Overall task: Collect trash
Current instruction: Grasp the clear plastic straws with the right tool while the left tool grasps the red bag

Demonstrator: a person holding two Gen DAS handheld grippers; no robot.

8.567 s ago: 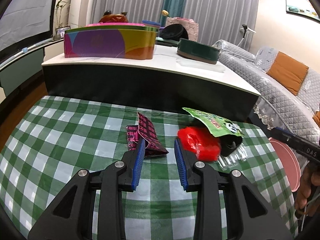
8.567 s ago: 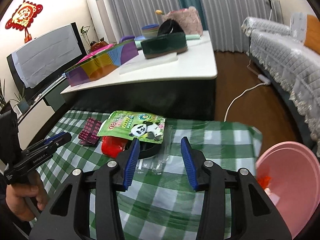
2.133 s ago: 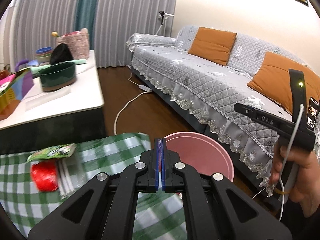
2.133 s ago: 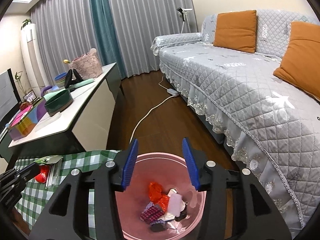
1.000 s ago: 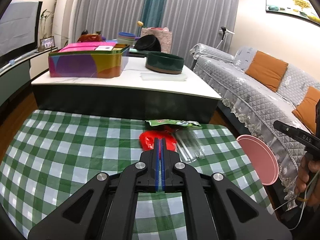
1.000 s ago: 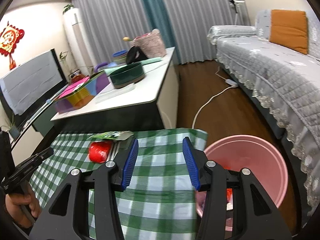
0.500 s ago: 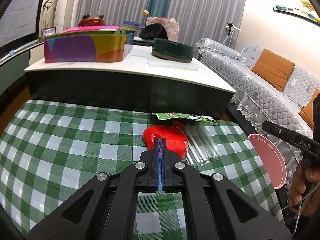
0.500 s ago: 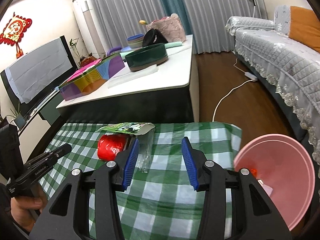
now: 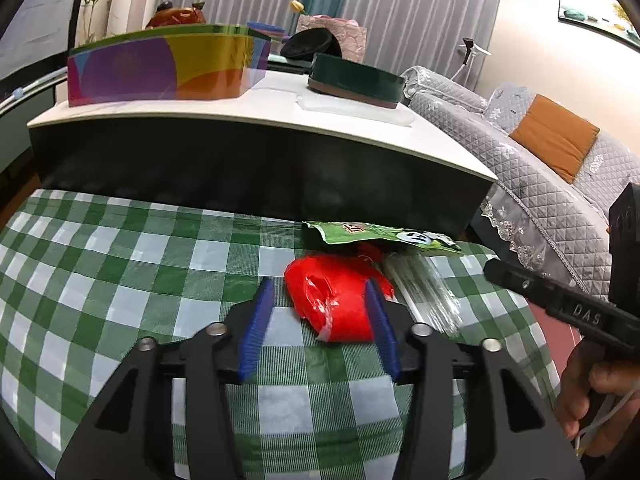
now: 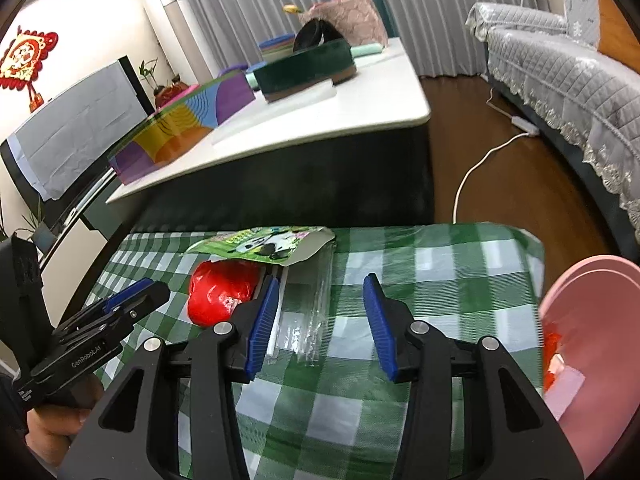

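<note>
Red crumpled wrapper (image 9: 334, 300) lies on the green-checked tablecloth (image 9: 120, 272), toward its far right part. The left gripper (image 9: 318, 308) has just been opening; its jaws now stand apart with the wrapper partly between the blue pads, the right pad close against its edge, not clamped as far as I can tell. Touching the wrapper on the far side: a green panda snack bag (image 10: 268, 244), one edge overlapping it. Just beside, to the right: a clear plastic sleeve of straws (image 10: 308, 312).

The right gripper (image 10: 320, 312) hangs above the sleeve, jaws apart, nothing between them but the sleeve's end below.

Progress, judged: part done. The pink bin (image 10: 592, 320) off the cloth's right edge already holds some scraps, red and pale. Three pieces remain on the cloth: wrapper, bag, sleeve. Next step looks like closing on the red wrapper.

Surroundings: a white-topped low table (image 9: 260, 104) behind the cloth, carrying a multicoloured box (image 9: 160, 70) and a dark green round tin (image 9: 356, 80). Grey quilted sofa (image 9: 540, 184) with an orange cushion to the right. White cable on the wood floor.

In the way: the snack bag overlaps the wrapper and may drag along. The two grippers work close together; a person's hand (image 10: 56, 420) on the left handle shows near.
</note>
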